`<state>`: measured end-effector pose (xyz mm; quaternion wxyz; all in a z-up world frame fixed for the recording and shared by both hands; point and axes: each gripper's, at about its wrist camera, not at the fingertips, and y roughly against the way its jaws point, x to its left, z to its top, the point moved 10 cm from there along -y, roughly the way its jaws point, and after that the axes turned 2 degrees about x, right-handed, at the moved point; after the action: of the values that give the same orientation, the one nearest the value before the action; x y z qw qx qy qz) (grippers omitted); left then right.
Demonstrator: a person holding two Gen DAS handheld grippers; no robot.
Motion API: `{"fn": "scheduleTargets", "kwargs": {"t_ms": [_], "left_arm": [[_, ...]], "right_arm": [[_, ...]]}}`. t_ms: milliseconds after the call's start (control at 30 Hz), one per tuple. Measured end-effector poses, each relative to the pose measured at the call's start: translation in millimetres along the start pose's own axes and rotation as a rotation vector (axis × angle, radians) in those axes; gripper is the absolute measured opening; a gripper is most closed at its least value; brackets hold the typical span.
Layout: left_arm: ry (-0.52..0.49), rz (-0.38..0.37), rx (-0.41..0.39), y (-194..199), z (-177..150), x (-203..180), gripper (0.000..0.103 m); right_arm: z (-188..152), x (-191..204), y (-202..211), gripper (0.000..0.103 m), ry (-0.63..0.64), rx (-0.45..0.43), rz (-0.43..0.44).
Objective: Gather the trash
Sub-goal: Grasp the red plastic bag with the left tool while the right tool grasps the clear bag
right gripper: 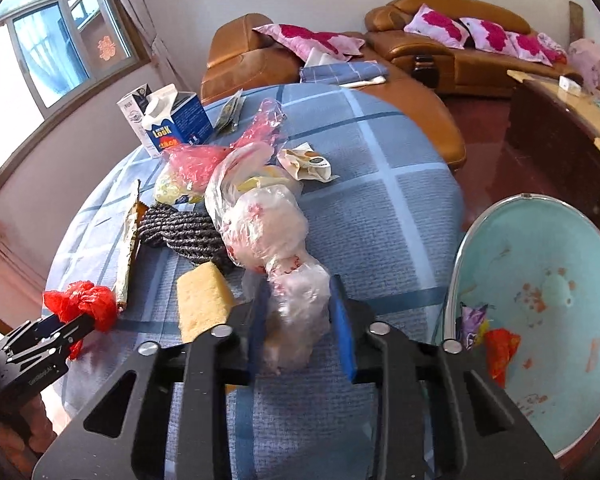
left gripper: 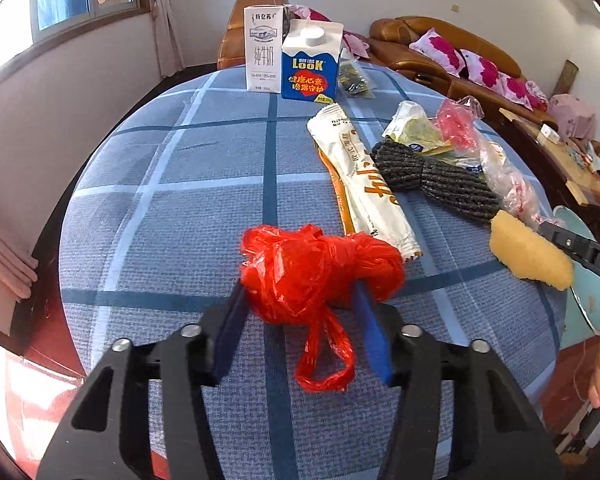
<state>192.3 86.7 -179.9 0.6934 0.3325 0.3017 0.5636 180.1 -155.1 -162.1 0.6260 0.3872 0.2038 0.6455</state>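
The left gripper [left gripper: 300, 300] has its blue pads pressed against both sides of a knotted red bag [left gripper: 316, 272], so its jaws are clamped on it; the bag's bulk bulges forward past the tips and its looped handles hang back between the fingers over the blue checked tablecloth [left gripper: 180, 184]. In the right wrist view the same bag [right gripper: 82, 304] shows at the table's near-left edge, held in the left gripper [right gripper: 74, 326]. The right gripper [right gripper: 300, 312] is closed on the near end of a clear bag [right gripper: 260, 224] with red print: the crumpled neck sits squeezed between the two blue pads, while the fuller part lies ahead of the tips on the cloth, over a dark knit rag [right gripper: 184, 232]. A yellow sponge [right gripper: 202, 300] lies just left of the right gripper's left finger, touching it or nearly so. Further back lie a long cream wrapper [left gripper: 360, 184], a pink bag [right gripper: 204, 160], a crumpled paper wrapper [right gripper: 306, 164], a blue carton [left gripper: 310, 62] and a white carton [left gripper: 262, 50] standing side by side, and a small dark packet [left gripper: 354, 78]. To the right of the table, a pale green basin [right gripper: 540, 248] holds a purple wrapper [right gripper: 472, 320] and a red scrap [right gripper: 500, 348] at its near-left side.
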Motion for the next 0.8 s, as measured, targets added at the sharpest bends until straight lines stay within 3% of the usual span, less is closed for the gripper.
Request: {"fn": "scheduleTargets", "kwargs": {"t_ms": [133,500,800], "left_arm": [[0.016,-0.015,-0.009,4,2,0,0.027],[0.020,0.026,-0.125,50,22,7,0.026],[0.015,0.048,-0.144,62,23,-5,0.026]], "right_arm": [[1,3,9,0.021,0.009,-0.019,0.009],[15,0,64,0.020,0.002,-0.156,0.018],[11,-19,87,0.020,-0.040,-0.213,-0.013]]}}
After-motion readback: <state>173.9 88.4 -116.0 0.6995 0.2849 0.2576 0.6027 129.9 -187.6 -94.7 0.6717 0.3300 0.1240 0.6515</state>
